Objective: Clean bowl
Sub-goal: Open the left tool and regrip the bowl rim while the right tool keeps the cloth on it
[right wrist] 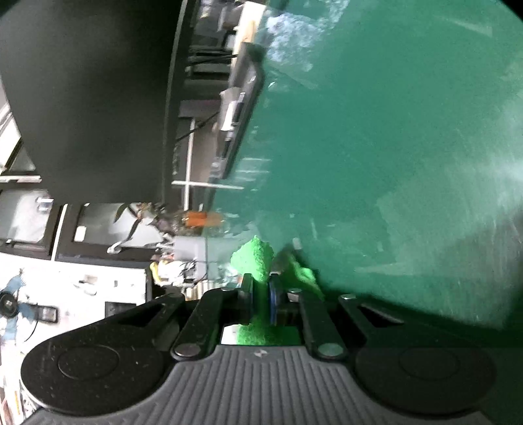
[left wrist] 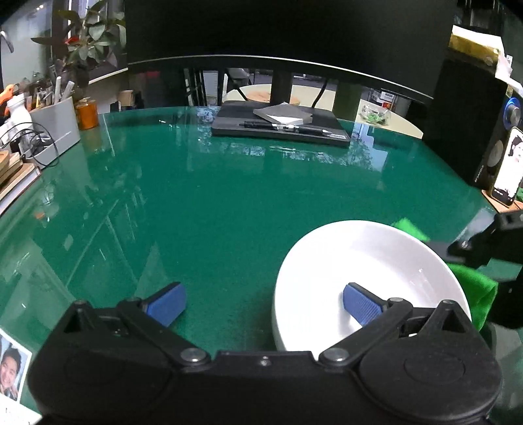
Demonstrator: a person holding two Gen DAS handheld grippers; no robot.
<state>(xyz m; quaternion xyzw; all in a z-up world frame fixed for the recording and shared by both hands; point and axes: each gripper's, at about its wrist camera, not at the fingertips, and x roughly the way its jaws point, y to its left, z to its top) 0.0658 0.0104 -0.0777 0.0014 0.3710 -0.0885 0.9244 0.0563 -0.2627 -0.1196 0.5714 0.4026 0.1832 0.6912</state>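
Note:
A white bowl stands upright on the green glass table, at the lower right of the left wrist view. My left gripper is open wide. Its right blue pad hangs over the bowl's inside and its left pad is outside, so the bowl's near-left rim lies between the jaws without being pressed. A green cloth sits at the bowl's right rim, under the right gripper's black frame. In the rolled right wrist view, my right gripper is shut on the green cloth.
A large dark monitor spans the back, with a black tray holding pens and a notepad below it. A speaker and a phone stand at the right. A grey organiser, an orange jar and cables crowd the left.

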